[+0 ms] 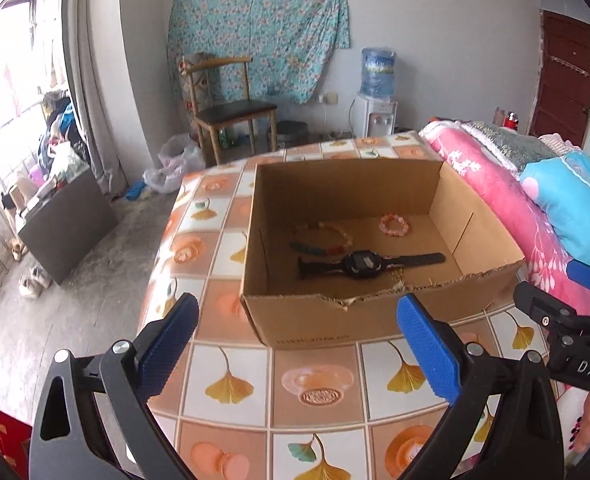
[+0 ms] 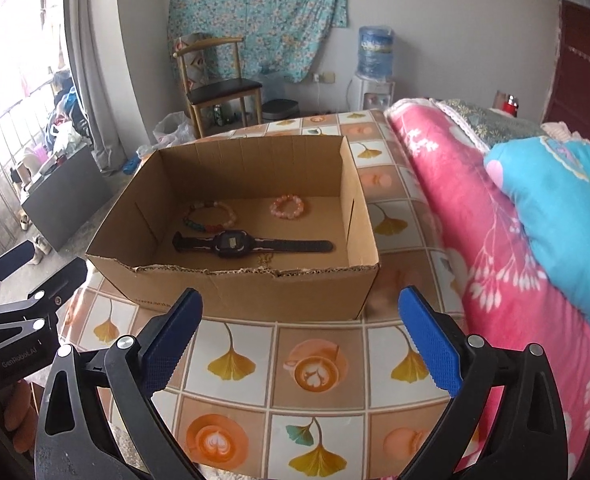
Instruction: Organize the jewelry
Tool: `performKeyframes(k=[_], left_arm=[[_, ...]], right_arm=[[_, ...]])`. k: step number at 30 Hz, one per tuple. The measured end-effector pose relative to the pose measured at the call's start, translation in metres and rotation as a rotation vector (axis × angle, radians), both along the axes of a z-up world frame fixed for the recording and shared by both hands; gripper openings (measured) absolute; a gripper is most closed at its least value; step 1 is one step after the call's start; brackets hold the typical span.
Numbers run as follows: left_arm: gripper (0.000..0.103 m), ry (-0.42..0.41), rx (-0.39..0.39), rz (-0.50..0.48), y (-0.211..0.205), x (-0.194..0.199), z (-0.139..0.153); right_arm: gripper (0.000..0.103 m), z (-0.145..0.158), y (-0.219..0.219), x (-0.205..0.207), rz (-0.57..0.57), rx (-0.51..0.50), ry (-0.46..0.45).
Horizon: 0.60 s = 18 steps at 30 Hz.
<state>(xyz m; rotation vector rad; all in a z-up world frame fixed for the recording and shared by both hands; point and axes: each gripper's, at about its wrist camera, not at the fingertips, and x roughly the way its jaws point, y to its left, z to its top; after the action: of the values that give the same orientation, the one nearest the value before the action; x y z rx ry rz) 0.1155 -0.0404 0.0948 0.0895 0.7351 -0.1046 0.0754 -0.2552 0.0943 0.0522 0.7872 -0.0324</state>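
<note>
An open cardboard box [image 1: 327,320] [image 2: 255,292] stands on a tiled tablecloth. Inside lie a black digital watch [image 1: 365,265] [image 2: 231,243], a pink bead bracelet [image 1: 394,225] [image 2: 287,206], a mixed-colour bead bracelet [image 1: 323,240] [image 2: 211,218] and a small gold piece [image 1: 399,276] [image 2: 265,258] near the front wall. My left gripper [image 1: 295,344] is open and empty, in front of the box. My right gripper [image 2: 299,340] is open and empty, also in front of the box. Each gripper shows at the edge of the other's view.
A rolled pink floral quilt [image 2: 475,240] and a blue pillow [image 2: 567,216] lie to the right of the box. Beyond the table stand a wooden chair [image 1: 227,104] and a water dispenser [image 1: 377,96]; a dark cabinet [image 1: 67,216] is at the left.
</note>
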Motion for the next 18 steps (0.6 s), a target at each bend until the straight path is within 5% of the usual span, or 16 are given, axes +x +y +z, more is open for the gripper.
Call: performKeyframes(k=[18], left_arm=[[0.098, 0.091, -0.024, 0.051, -0.0082, 0.0104, -0.0067]], right_arm=[[0.095, -0.0077, -0.0030, 0.0048, 0.006, 0.036, 0.050]])
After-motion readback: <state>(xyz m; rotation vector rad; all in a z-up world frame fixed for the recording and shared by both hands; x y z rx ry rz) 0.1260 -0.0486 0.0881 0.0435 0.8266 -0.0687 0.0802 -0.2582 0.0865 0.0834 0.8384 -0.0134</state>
